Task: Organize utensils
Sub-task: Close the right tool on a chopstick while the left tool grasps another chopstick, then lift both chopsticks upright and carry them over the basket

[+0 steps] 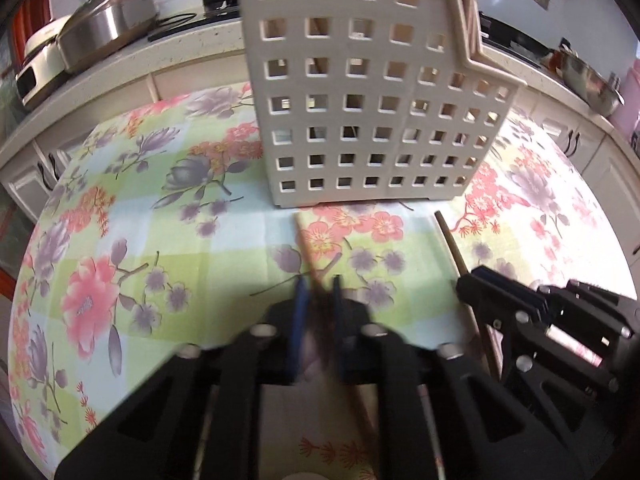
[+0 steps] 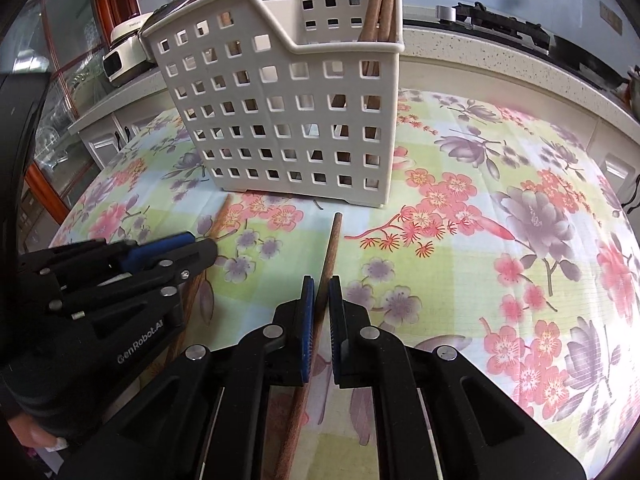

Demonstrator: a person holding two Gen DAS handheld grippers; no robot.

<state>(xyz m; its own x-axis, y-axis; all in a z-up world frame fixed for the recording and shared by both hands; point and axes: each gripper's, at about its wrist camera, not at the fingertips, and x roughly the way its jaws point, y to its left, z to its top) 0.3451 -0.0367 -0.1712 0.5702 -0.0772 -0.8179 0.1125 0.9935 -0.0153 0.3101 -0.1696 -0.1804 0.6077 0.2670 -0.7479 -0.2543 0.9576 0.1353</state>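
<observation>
Right wrist view: the right gripper [image 2: 321,284] is clamped on a dark brown chopstick [image 2: 331,240], blue pads pressing both sides of the shaft, its far tip pointing at the white perforated utensil caddy [image 2: 280,120] and stopping just short of the caddy's base. More chopsticks [image 2: 380,0] stand upright in the caddy's lower right compartment. Off to the left, the left gripper [image 2: 196,242] sits low over the floral tablecloth [image 2: 500,220], with a lighter chopstick [image 2: 220,216] running under it.

Left wrist view, somewhat blurred: the left gripper [image 1: 319,286] is pinched shut on that lighter chopstick [image 1: 306,244], which lies on the tablecloth [image 1: 140,220] and points at the caddy [image 1: 360,92]. The right gripper [image 1: 466,280] holds its own chopstick [image 1: 450,240] just alongside.
</observation>
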